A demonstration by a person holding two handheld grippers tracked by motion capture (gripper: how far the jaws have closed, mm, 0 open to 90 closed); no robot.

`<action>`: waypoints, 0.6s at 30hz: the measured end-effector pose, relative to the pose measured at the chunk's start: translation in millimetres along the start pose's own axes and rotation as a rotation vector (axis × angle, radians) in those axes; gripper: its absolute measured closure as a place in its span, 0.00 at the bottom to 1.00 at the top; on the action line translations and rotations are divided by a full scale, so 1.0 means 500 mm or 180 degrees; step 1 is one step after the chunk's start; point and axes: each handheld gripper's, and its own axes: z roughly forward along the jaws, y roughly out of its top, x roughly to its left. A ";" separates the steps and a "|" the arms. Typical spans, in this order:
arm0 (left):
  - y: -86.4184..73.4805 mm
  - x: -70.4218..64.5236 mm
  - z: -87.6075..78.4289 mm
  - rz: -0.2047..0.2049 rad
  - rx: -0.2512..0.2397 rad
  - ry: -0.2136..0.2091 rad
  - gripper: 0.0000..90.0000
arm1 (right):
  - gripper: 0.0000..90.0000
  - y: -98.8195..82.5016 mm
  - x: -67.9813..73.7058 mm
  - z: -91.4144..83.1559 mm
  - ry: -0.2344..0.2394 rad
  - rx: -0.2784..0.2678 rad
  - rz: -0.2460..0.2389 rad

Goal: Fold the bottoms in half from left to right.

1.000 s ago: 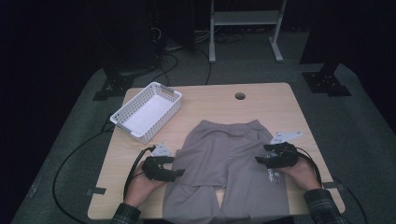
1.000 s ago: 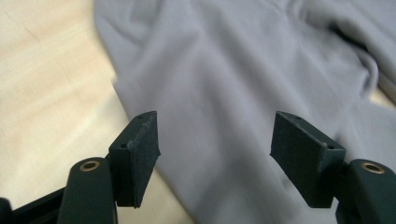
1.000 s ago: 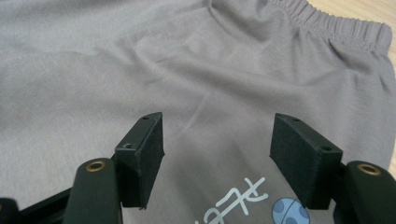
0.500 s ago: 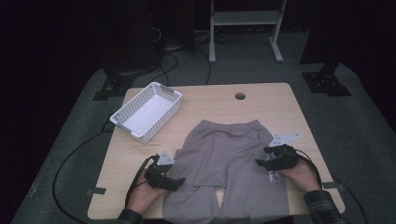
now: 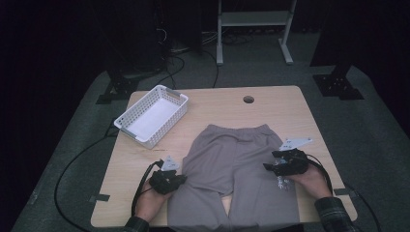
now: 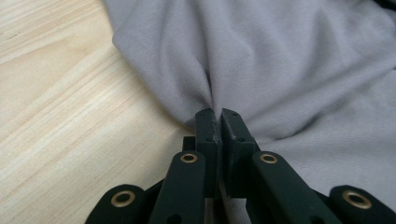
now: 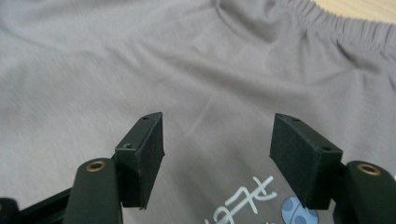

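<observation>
Grey pants (image 5: 237, 164) lie flat on the wooden table (image 5: 217, 104), waistband away from me, legs running to the near edge. My left gripper (image 5: 180, 179) sits at the pants' left edge. In the left gripper view its jaws have just been closing, and my left gripper (image 6: 218, 114) now stands shut on a pinched fold of the grey pants (image 6: 280, 60). My right gripper (image 5: 267, 167) hovers over the right leg. It is open (image 7: 217, 135) above the grey pants (image 7: 140, 60), with a printed logo (image 7: 252, 200) just below the jaws and nothing between them.
A white mesh basket (image 5: 152, 115) stands at the table's back left, apart from the pants. A round cable hole (image 5: 248, 99) sits near the far edge. Cables trail from both grippers off the table's front. A metal stand (image 5: 251, 29) is on the floor behind.
My left gripper's jaws went from open to closed on the pants' left edge, and the hand shifted slightly nearer. The right gripper stayed where it was, still open.
</observation>
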 end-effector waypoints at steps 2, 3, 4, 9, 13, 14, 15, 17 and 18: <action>0.006 -0.008 -0.011 0.0028 -0.0111 -0.0020 0.96 | 0.37 0.010 0.005 -0.002 0.0018 -0.0042 0.0011; 0.009 -0.011 -0.016 0.0047 -0.0163 -0.0044 0.96 | 0.37 0.018 0.009 -0.002 0.0027 -0.0068 0.0030; 0.014 -0.016 -0.021 0.0055 -0.0239 -0.0066 0.96 | 0.37 0.025 0.013 -0.002 0.0033 -0.0095 0.0020; 0.045 -0.050 -0.029 0.0235 -0.0473 -0.0174 0.96 | 0.37 0.055 0.030 0.006 0.0095 -0.0176 -0.0013; 0.064 -0.075 -0.006 0.0362 -0.0415 -0.0307 0.96 | 0.37 0.064 0.042 0.013 0.0097 -0.0150 -0.0048; 0.065 -0.080 0.003 0.0369 -0.0381 -0.0334 0.96 | 0.37 0.066 0.044 0.014 0.0101 -0.0145 -0.0059; 0.066 -0.082 0.013 0.0385 -0.0334 -0.0361 0.96 | 0.37 0.068 0.048 0.014 0.0106 -0.0134 -0.0058; 0.064 -0.088 0.035 0.0418 -0.0207 -0.0394 0.96 | 0.38 0.074 0.053 0.016 0.0104 -0.0141 -0.0090; 0.063 -0.089 0.041 0.0432 -0.0162 -0.0405 0.96 | 0.38 0.079 0.056 0.017 0.0103 -0.0137 -0.0101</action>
